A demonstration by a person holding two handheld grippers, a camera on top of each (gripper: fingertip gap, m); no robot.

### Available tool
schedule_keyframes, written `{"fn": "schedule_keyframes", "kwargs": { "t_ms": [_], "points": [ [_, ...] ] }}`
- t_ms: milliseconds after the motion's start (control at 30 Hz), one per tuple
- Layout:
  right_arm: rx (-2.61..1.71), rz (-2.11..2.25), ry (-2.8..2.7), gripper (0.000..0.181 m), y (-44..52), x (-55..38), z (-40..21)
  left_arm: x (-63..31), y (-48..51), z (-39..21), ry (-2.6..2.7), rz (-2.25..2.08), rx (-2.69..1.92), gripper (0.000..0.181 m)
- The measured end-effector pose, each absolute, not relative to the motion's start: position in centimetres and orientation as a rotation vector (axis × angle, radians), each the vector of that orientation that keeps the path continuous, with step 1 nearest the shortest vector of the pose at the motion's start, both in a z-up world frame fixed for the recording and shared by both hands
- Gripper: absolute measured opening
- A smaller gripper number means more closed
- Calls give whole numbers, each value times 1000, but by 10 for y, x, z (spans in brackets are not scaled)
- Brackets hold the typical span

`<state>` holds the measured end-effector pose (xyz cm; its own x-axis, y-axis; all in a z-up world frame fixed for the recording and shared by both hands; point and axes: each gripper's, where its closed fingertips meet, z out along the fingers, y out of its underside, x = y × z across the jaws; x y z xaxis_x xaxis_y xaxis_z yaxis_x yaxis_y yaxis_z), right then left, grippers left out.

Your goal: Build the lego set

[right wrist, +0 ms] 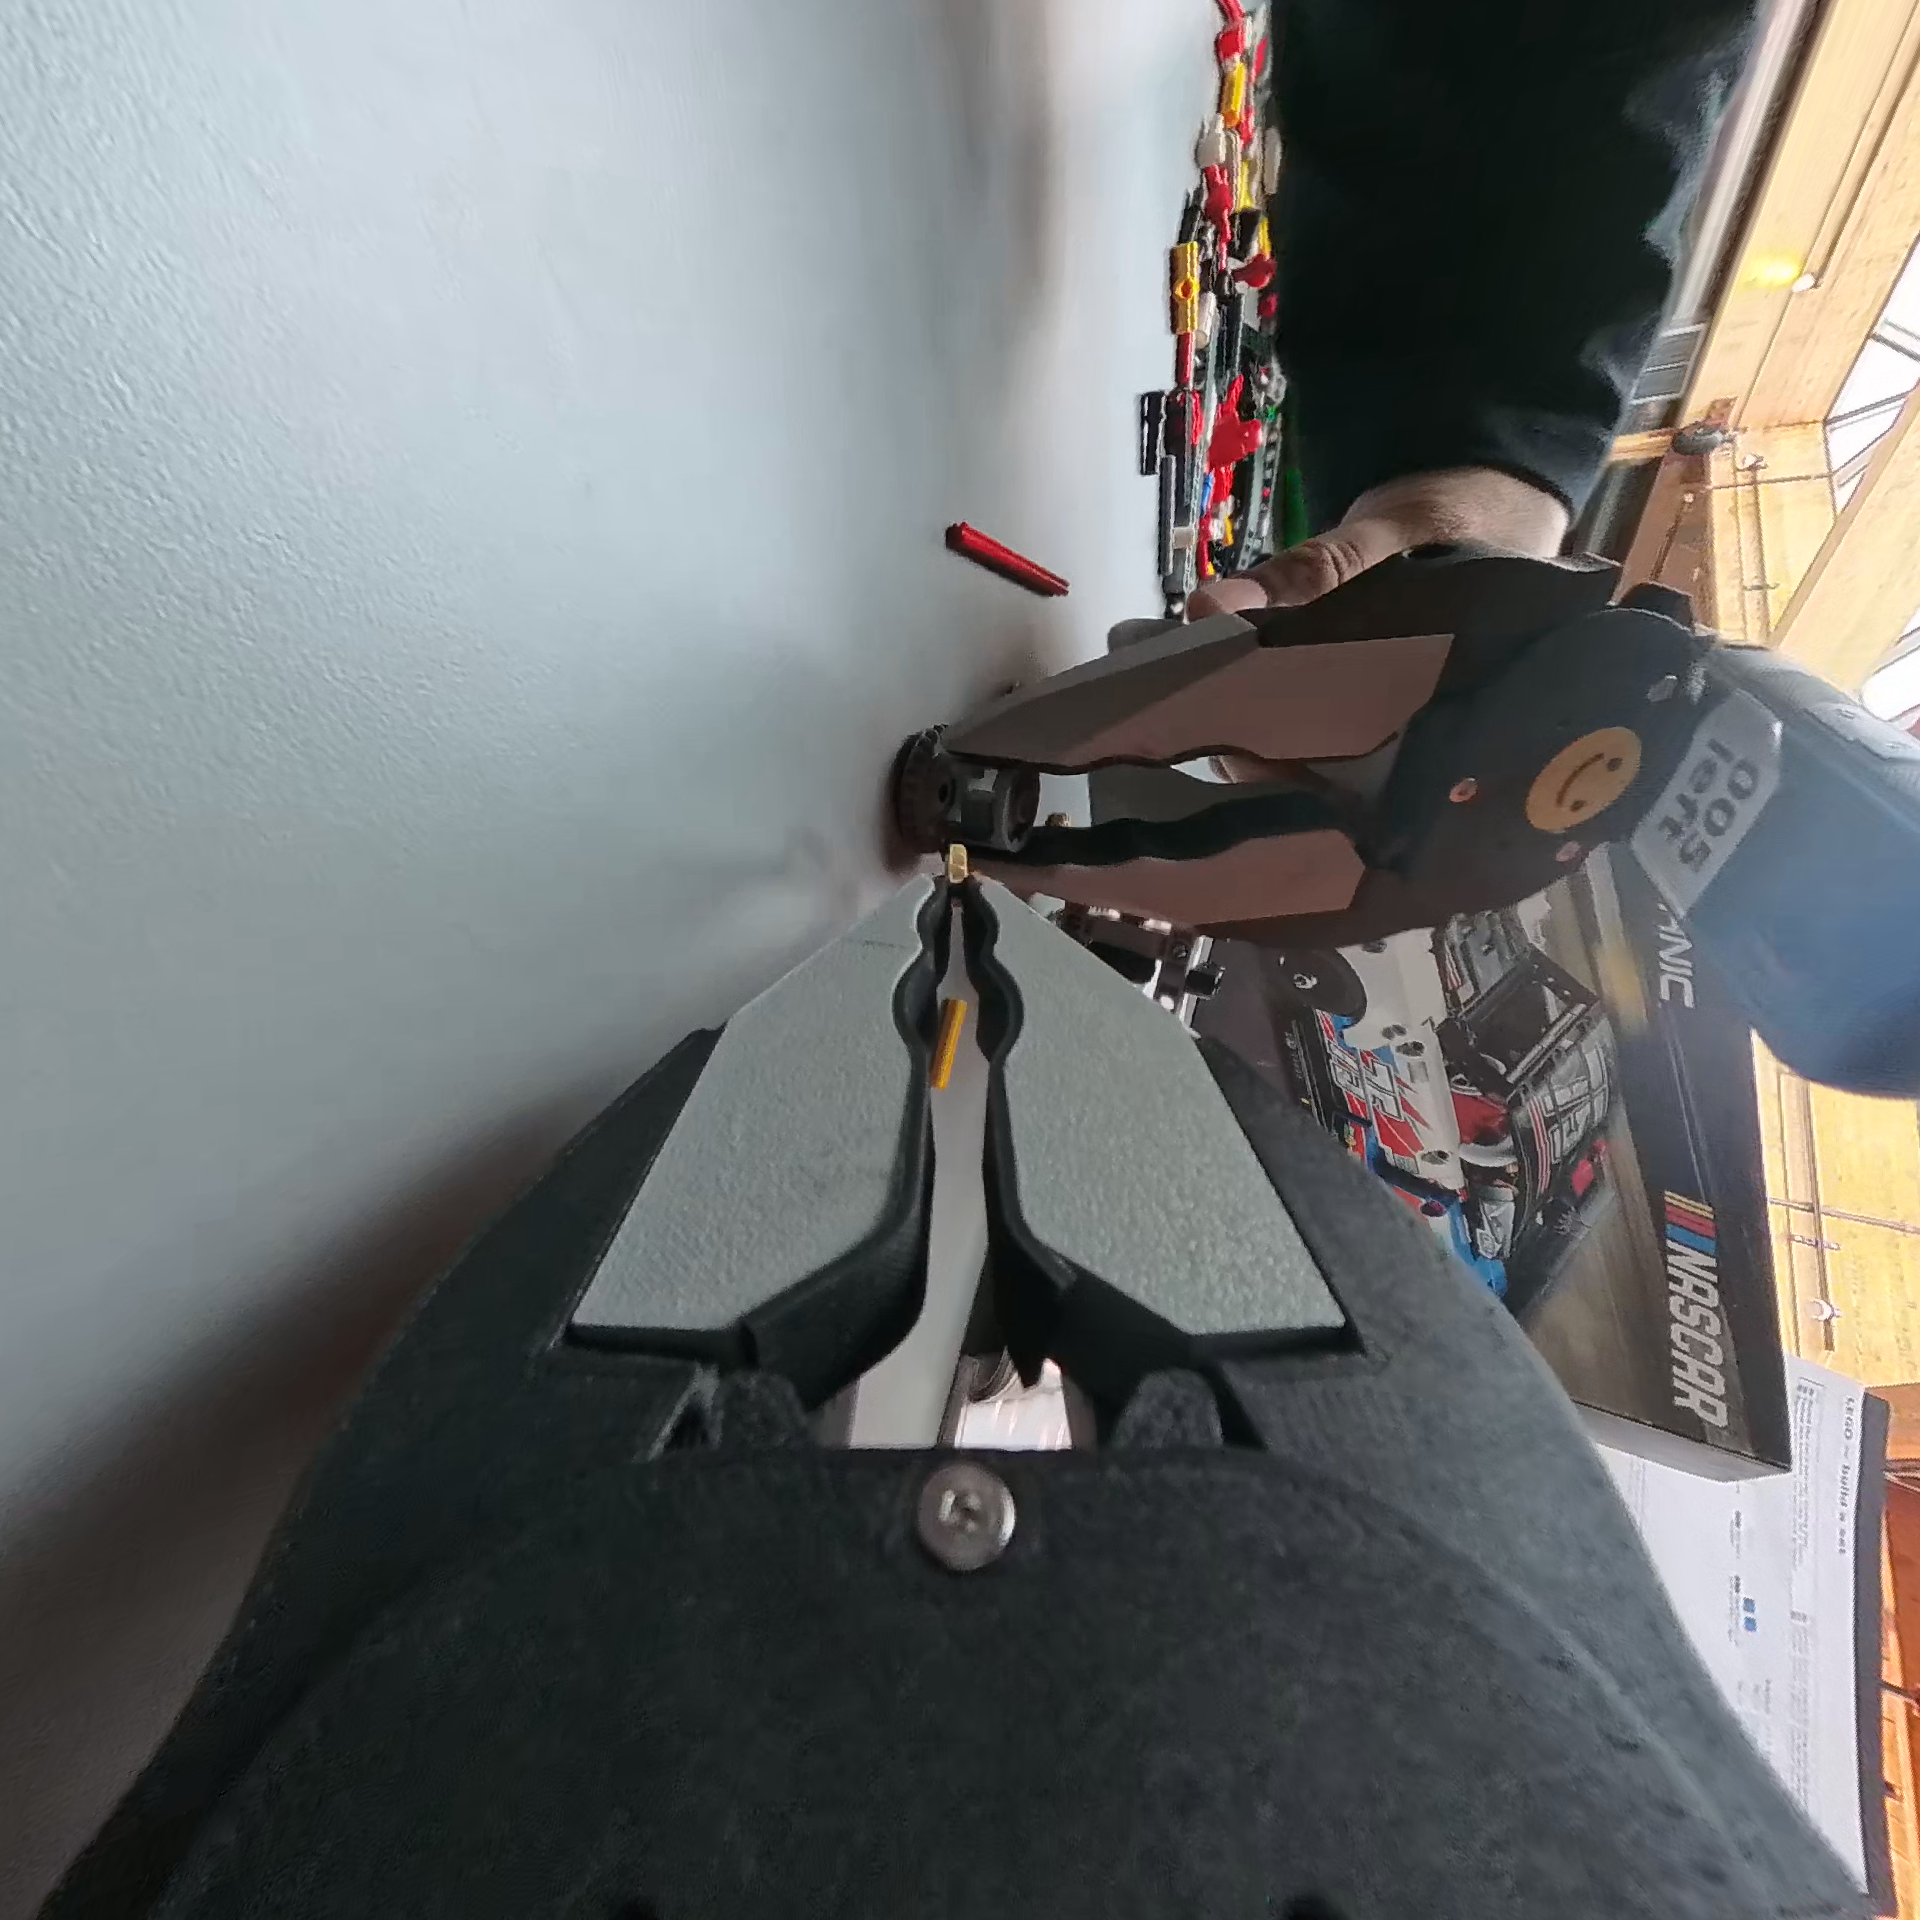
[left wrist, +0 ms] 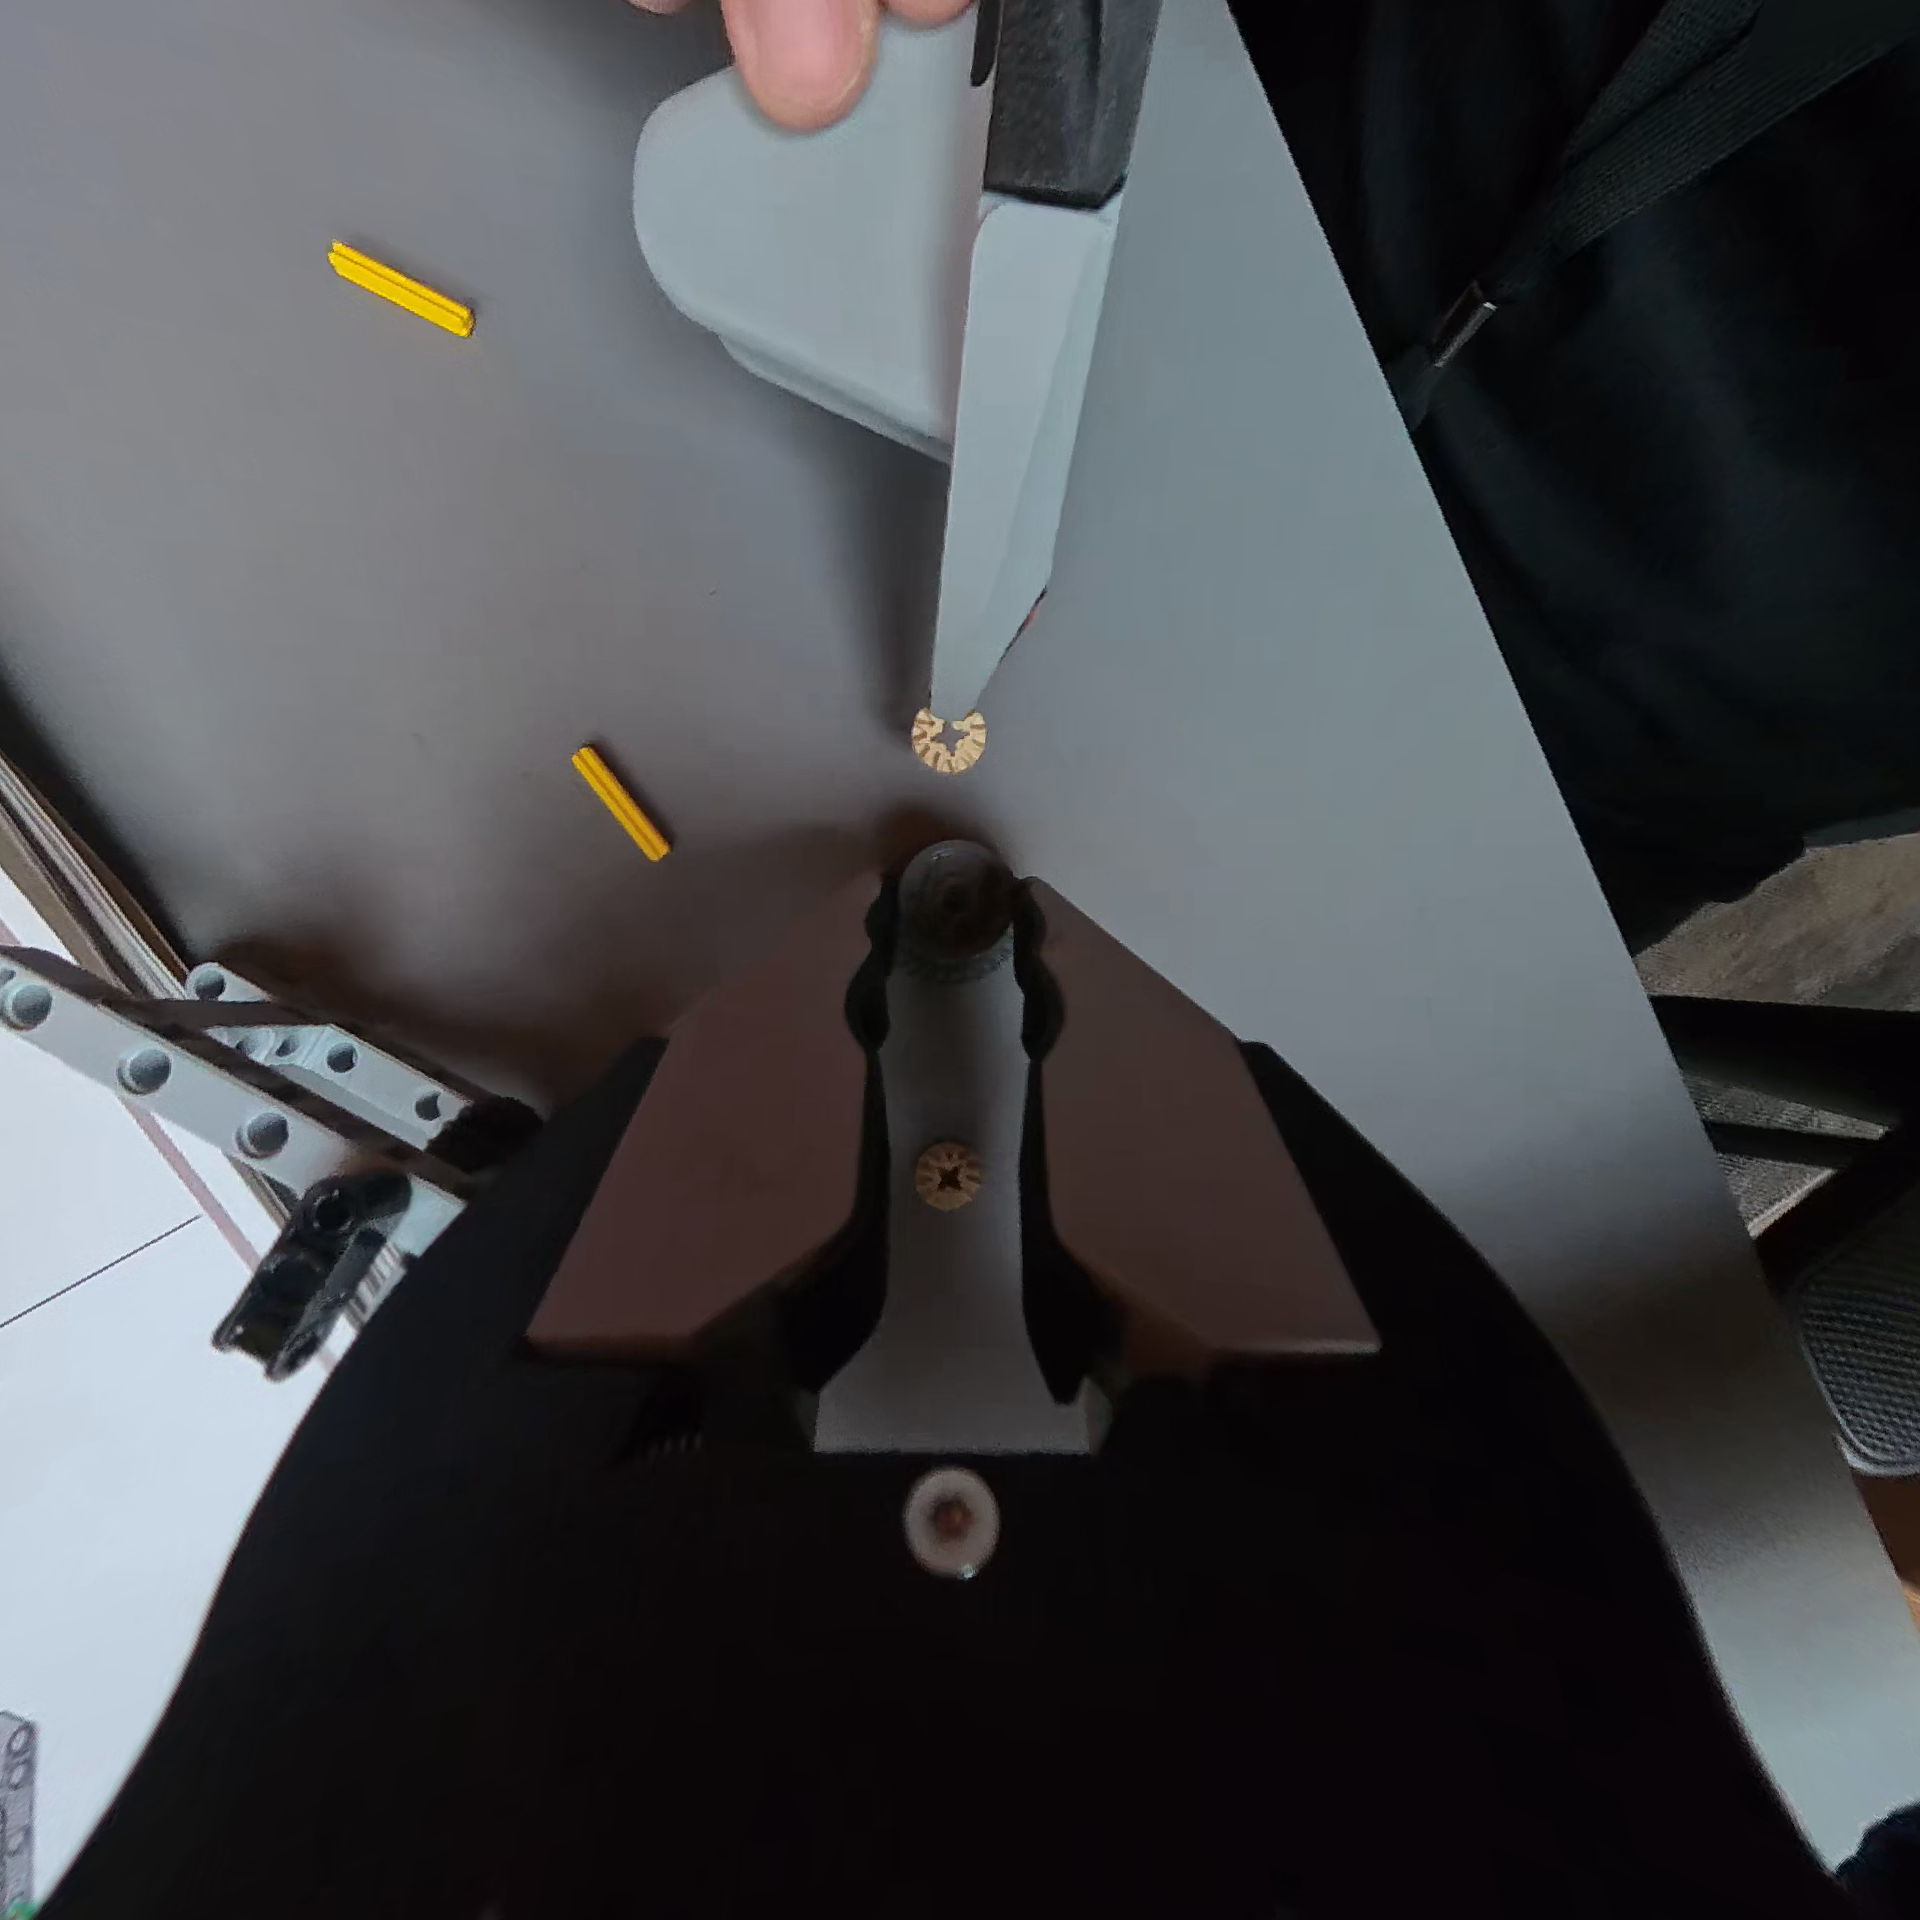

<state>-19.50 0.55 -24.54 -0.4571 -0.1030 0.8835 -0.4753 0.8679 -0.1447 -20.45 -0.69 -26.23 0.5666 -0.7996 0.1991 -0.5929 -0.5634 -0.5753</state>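
My left gripper (left wrist: pixel 951 902) is shut on a dark grey round gear part (left wrist: pixel 951 896) at its fingertips, low over the grey table (left wrist: pixel 312 540). The right wrist view shows this gripper (right wrist: pixel 966 798) holding the black gear part (right wrist: pixel 925 790) against the table. My right gripper (right wrist: pixel 956 889) is shut on a small tan gear (right wrist: pixel 956 860) right beside the dark part. In the left wrist view the right gripper (left wrist: pixel 961 694) comes in from above with the tan gear (left wrist: pixel 948 740) at its tip. A second tan gear (left wrist: pixel 948 1176) lies on the table under my left fingers.
Two yellow axles (left wrist: pixel 400 289) (left wrist: pixel 620 802) lie on the table to the left. A grey beam assembly (left wrist: pixel 208 1081) sits at the left edge. A red axle (right wrist: pixel 1003 559), a pile of loose parts (right wrist: pixel 1226 291), the set's box (right wrist: pixel 1507 1143) and a printed sheet (right wrist: pixel 1766 1610) show beyond. The grippers are tip to tip, or close to it.
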Motion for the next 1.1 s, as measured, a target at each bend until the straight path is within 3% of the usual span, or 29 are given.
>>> {"fn": "schedule_keyframes", "kwargs": {
  "t_ms": [400,1100],
  "points": [
    [450,514,-1957,0,0,-188,-229,-193,-5,-234,739,-809,-2073,19],
    [548,509,-2033,0,-9,-184,-229,-182,-6,-231,842,-773,-2010,18]
  ]
}}
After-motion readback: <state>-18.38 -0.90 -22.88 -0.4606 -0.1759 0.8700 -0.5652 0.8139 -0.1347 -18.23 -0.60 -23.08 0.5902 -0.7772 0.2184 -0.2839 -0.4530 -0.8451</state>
